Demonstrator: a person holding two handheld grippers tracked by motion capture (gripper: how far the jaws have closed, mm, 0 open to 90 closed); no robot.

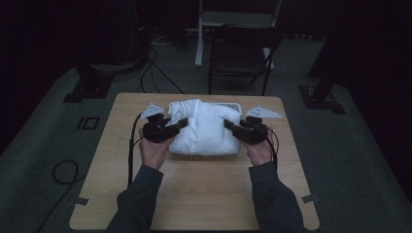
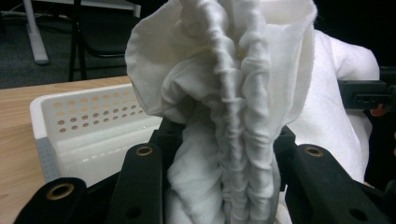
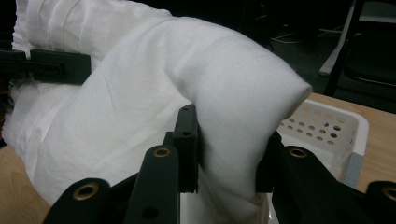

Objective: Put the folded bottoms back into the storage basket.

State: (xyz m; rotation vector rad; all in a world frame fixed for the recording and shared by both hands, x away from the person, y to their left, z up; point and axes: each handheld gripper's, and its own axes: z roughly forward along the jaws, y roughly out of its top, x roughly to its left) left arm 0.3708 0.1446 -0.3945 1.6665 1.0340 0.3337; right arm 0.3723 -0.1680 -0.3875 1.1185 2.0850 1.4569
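Observation:
A bulky white cloth (image 1: 204,128) lies heaped over a white perforated basket (image 1: 233,105) in the middle of the wooden table (image 1: 194,194). My left gripper (image 1: 177,124) is shut on the cloth's left side. In the left gripper view the jaws pinch a gathered, pleated bunch of the cloth (image 2: 224,93), with the basket (image 2: 84,121) behind at the left. My right gripper (image 1: 232,127) is shut on the cloth's right side, squeezing a smooth thick fold (image 3: 233,93) over the basket's rim (image 3: 327,130). Most of the basket is hidden under the cloth.
A dark folding chair (image 1: 240,56) stands just beyond the table's far edge. Cables (image 1: 155,73) trail over the carpet at the back left, and dark stand feet (image 1: 90,85) sit on both sides. Bare tabletop runs between the cloth and the near edge.

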